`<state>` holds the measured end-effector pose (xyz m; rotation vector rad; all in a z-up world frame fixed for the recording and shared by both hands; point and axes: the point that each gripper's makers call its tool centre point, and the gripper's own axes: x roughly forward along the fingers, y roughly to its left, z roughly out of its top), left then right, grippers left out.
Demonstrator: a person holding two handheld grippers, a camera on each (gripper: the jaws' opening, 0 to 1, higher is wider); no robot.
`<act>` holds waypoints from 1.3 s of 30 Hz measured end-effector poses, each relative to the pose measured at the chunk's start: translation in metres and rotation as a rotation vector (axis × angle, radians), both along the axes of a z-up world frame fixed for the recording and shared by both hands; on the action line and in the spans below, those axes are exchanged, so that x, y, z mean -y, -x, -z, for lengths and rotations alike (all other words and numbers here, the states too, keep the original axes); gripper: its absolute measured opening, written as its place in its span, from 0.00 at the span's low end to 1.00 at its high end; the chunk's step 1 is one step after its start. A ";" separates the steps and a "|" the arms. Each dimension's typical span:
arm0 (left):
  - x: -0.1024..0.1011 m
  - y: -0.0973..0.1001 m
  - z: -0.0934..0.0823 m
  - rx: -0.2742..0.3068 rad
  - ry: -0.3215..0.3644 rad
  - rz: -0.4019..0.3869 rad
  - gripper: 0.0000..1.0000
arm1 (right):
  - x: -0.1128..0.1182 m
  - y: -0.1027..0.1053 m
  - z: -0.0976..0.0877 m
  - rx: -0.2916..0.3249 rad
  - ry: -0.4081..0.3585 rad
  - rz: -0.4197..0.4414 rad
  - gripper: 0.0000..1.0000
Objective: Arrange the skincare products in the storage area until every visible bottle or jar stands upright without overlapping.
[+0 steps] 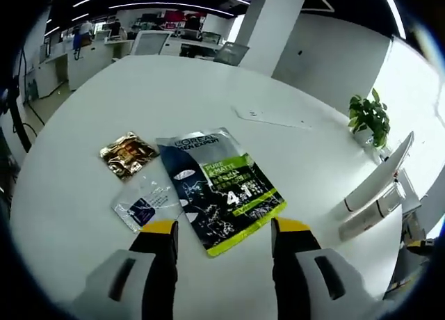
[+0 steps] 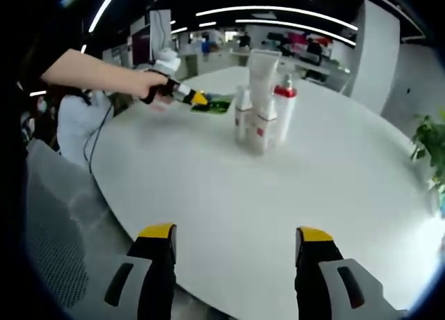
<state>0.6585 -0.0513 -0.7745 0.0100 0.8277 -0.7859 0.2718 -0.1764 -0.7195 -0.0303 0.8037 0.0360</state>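
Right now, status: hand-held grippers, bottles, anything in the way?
Left hand-held gripper open over sachets. Right hand-held gripper open, empty. Bottles upright, clustered mid-table. Nothing blocking.

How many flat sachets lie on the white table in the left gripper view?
3: a large dark-green sachet in front of the open left gripper, a gold sachet beside it, and a clear sachet near the jaw.

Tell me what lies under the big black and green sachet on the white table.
The black and green sachet overlaps the edge of a clear sachet beside the left tongs. A gold sachet lies close by. Whatever lies beneath its middle is covered.
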 end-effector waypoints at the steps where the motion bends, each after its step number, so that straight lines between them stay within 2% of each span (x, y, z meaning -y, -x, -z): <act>1: 0.000 -0.003 0.002 0.004 -0.005 -0.001 0.47 | 0.000 0.000 0.001 -0.003 0.001 -0.002 0.71; 8: 0.002 -0.008 0.003 0.030 -0.029 0.009 0.46 | -0.003 0.001 0.003 -0.020 0.005 -0.018 0.71; 13: 0.005 -0.009 0.005 0.029 -0.030 0.014 0.40 | -0.003 0.002 0.005 -0.028 0.003 -0.018 0.70; 20: 0.001 -0.013 0.008 0.064 -0.071 0.000 0.29 | -0.003 0.003 0.007 -0.042 0.007 -0.024 0.70; 21: -0.001 -0.013 0.010 0.075 -0.095 0.004 0.26 | -0.003 0.003 0.008 -0.043 0.006 -0.024 0.70; 23: -0.007 -0.017 0.012 0.133 -0.168 0.031 0.20 | -0.003 0.003 0.008 -0.046 0.007 -0.025 0.70; 25: -0.009 -0.020 0.014 0.176 -0.205 0.049 0.13 | -0.004 0.003 0.008 -0.048 0.009 -0.027 0.70; 26: -0.008 -0.021 0.013 0.195 -0.209 0.057 0.11 | -0.004 0.003 0.008 -0.050 0.008 -0.028 0.70; 28: -0.008 -0.023 0.014 0.179 -0.202 0.036 0.08 | -0.004 0.003 0.008 -0.050 0.012 -0.027 0.70; 32: -0.009 -0.027 0.012 0.217 -0.219 0.060 0.01 | -0.003 0.004 0.009 -0.053 0.013 -0.023 0.70; 39: -0.012 -0.028 0.011 0.213 -0.211 0.075 0.00 | -0.004 0.004 0.010 -0.059 0.013 -0.028 0.70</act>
